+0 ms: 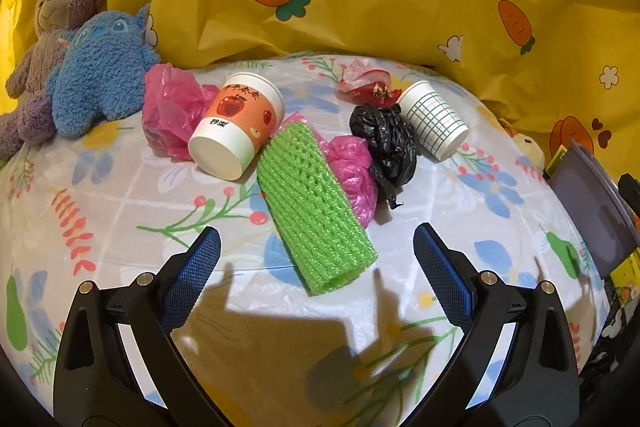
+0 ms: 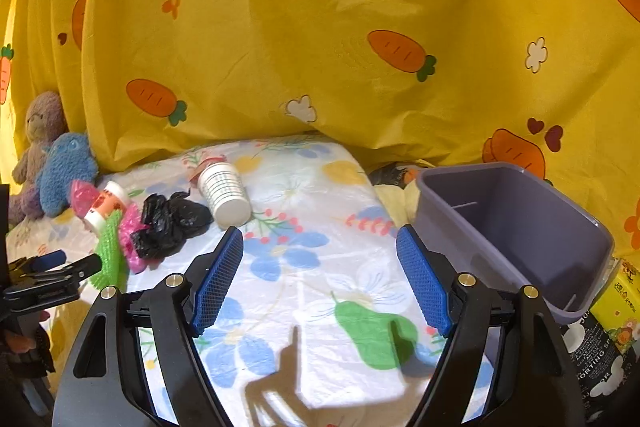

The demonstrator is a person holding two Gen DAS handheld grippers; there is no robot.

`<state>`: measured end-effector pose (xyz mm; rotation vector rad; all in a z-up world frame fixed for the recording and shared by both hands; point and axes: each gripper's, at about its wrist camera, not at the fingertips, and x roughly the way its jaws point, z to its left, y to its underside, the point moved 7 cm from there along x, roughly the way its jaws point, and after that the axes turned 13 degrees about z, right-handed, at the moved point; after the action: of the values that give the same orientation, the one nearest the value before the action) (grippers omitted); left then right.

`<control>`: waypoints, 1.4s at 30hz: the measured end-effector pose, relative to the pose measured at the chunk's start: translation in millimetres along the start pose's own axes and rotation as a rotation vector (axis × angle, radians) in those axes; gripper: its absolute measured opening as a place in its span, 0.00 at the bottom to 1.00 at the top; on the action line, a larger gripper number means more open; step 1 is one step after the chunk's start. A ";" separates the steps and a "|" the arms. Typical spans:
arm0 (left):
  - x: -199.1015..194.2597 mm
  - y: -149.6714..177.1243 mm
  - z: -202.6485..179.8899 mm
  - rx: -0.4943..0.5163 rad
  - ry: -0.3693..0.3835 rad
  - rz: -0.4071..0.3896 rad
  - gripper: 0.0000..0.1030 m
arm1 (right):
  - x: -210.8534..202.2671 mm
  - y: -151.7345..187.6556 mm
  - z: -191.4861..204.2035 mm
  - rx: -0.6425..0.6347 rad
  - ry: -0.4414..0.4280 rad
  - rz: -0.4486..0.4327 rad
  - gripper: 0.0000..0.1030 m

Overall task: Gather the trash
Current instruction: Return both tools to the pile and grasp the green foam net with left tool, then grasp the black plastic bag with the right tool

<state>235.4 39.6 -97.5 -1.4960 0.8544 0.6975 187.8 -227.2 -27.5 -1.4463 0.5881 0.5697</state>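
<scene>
The trash, led by the green foam net [image 1: 316,203], lay bunched on the bed just ahead of the left tool [image 1: 316,247], whose jaws stood wide and empty to straddle it, while the right tool [image 2: 320,255], likewise wide and empty, hung beside the grey bin [image 2: 516,227].

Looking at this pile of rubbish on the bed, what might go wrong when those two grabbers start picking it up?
The two paper cups, the apple cup and the checked cup, lie on their sides and may roll away when nudged. The green foam net overlaps a pink bag, so the open left gripper might drag both. The grey bin sits at the bed's edge beside the open right gripper; a bump might tip it.
</scene>
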 end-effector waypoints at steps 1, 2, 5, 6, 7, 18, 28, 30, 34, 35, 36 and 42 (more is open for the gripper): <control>4.7 -0.6 0.3 -0.003 0.007 0.013 0.88 | 0.4 0.5 6.2 -0.012 -0.004 0.004 0.75; 9.3 -1.0 0.9 -0.007 0.009 0.024 0.86 | 1.2 -0.2 10.9 -0.024 -0.005 0.006 0.75; 21.5 -0.7 4.8 -0.017 0.021 0.060 0.71 | 4.3 -1.6 23.8 -0.055 -0.004 0.012 0.75; 24.0 -0.3 6.4 -0.024 0.034 0.069 0.62 | 5.7 -2.0 27.1 -0.063 -0.007 0.015 0.75; 25.7 0.2 7.7 -0.030 0.046 0.076 0.51 | 7.6 -2.7 30.8 -0.070 -0.011 0.019 0.75; -33.8 -8.5 24.0 -0.048 0.118 -0.105 0.13 | 41.1 -21.6 84.2 -0.153 -0.064 0.068 0.75; -62.6 -20.6 54.3 -0.111 0.068 -0.210 0.13 | 117.1 -35.6 148.6 -0.221 -0.096 0.179 0.62; -62.7 -21.3 57.3 -0.121 0.077 -0.212 0.13 | 130.5 -34.6 153.0 -0.218 -0.100 0.208 0.55; -58.6 -21.7 57.8 -0.112 0.092 -0.210 0.13 | 150.6 -27.5 159.8 -0.200 -0.139 0.276 0.34; -56.4 -21.7 57.7 -0.111 0.096 -0.205 0.13 | 155.1 -24.8 161.1 -0.194 -0.151 0.296 0.31; -54.0 -21.7 58.2 -0.111 0.100 -0.200 0.13 | 158.0 -21.8 163.4 -0.196 -0.160 0.310 0.25; -51.2 -17.9 57.2 -0.112 0.123 -0.190 0.13 | 141.6 -21.1 163.3 -0.221 -0.159 0.261 0.05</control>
<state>225.3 102.5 -51.1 -1.7095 0.7638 0.5238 310.6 -64.2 -102.0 -1.5238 0.6056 0.9715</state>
